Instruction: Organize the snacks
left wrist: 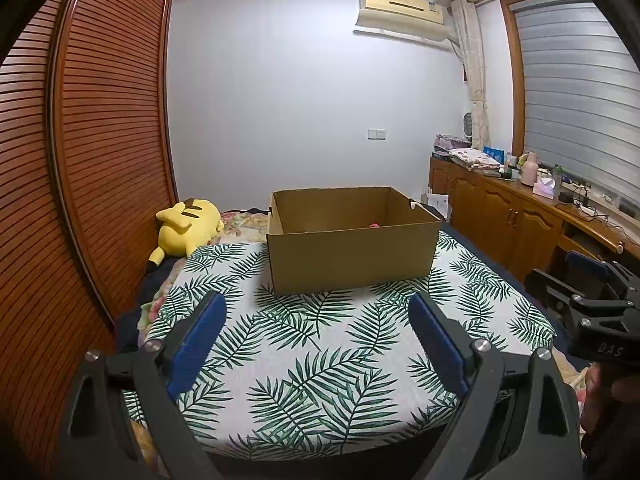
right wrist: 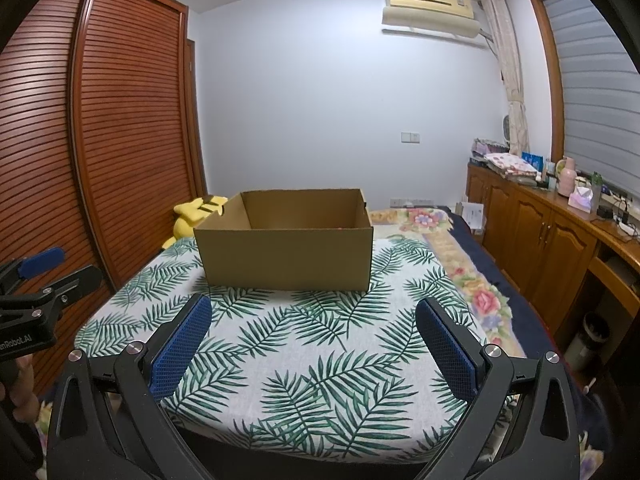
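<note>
**Box open on the bed, both claws wide and empty**

Cardboard box (left wrist: 352,256) stands upright on the leaf-print cloth (left wrist: 320,344) spread over the bed, its top open and facing up, well ahead of both claws. In the left wrist view a small pink-red thing (left wrist: 374,224) shows low inside the box by the far right corner; it may be a snack, but too little of it shows to tell. No other snacks are visible on the cloth or nearby, so the task looks either just begun or nearly over.

The box is likely light and fairly stiff, though its thin corrugated walls would bow under a hard squeeze. With an open top, the best hold is probably a pinch over the rim of one wall, or one claw on each short side. The soft bed beneath gives little firm backing, so the box may slide or tip when pushed. A snack packet, if that is what lies inside, would probably be soft, crinkly and slippery, and best taken by an edge or seam.

The left claw (left wrist: 318,336) has its blue pads spread wide, with nothing between them and only the cloth below. The right claw (right wrist: 314,340) stands equally wide apart and holds nothing. Neither touches the box. A yellow plush toy (left wrist: 186,228) lies beside the box by the wardrobe.
</note>
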`<state>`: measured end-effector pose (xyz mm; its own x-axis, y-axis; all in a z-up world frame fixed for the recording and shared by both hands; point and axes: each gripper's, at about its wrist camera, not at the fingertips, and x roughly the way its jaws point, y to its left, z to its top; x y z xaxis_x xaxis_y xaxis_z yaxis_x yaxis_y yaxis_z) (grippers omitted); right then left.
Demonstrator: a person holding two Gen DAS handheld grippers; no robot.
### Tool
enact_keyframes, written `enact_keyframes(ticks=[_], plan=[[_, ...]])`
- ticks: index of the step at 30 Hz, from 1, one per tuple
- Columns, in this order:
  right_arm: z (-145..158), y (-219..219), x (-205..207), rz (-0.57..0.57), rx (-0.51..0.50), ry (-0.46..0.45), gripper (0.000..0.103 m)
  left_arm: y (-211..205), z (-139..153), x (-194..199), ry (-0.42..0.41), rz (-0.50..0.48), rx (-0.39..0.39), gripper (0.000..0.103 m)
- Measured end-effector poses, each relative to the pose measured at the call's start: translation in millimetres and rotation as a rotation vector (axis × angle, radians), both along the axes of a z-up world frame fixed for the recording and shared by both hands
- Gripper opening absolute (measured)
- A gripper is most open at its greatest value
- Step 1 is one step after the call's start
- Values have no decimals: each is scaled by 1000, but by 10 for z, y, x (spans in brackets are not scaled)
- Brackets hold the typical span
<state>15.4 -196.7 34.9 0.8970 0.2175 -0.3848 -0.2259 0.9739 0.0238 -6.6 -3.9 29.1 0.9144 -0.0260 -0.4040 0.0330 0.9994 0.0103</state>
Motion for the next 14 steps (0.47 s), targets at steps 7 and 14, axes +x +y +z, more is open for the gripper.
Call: enact_keyframes(ticks=[7,14], plan=[[-3,4,2,1,0,-1,103,14,8,-8,-4,1,-1,94],[3,1,6,1,1,1,103,14,7,-9,-4,0,-1,94]])
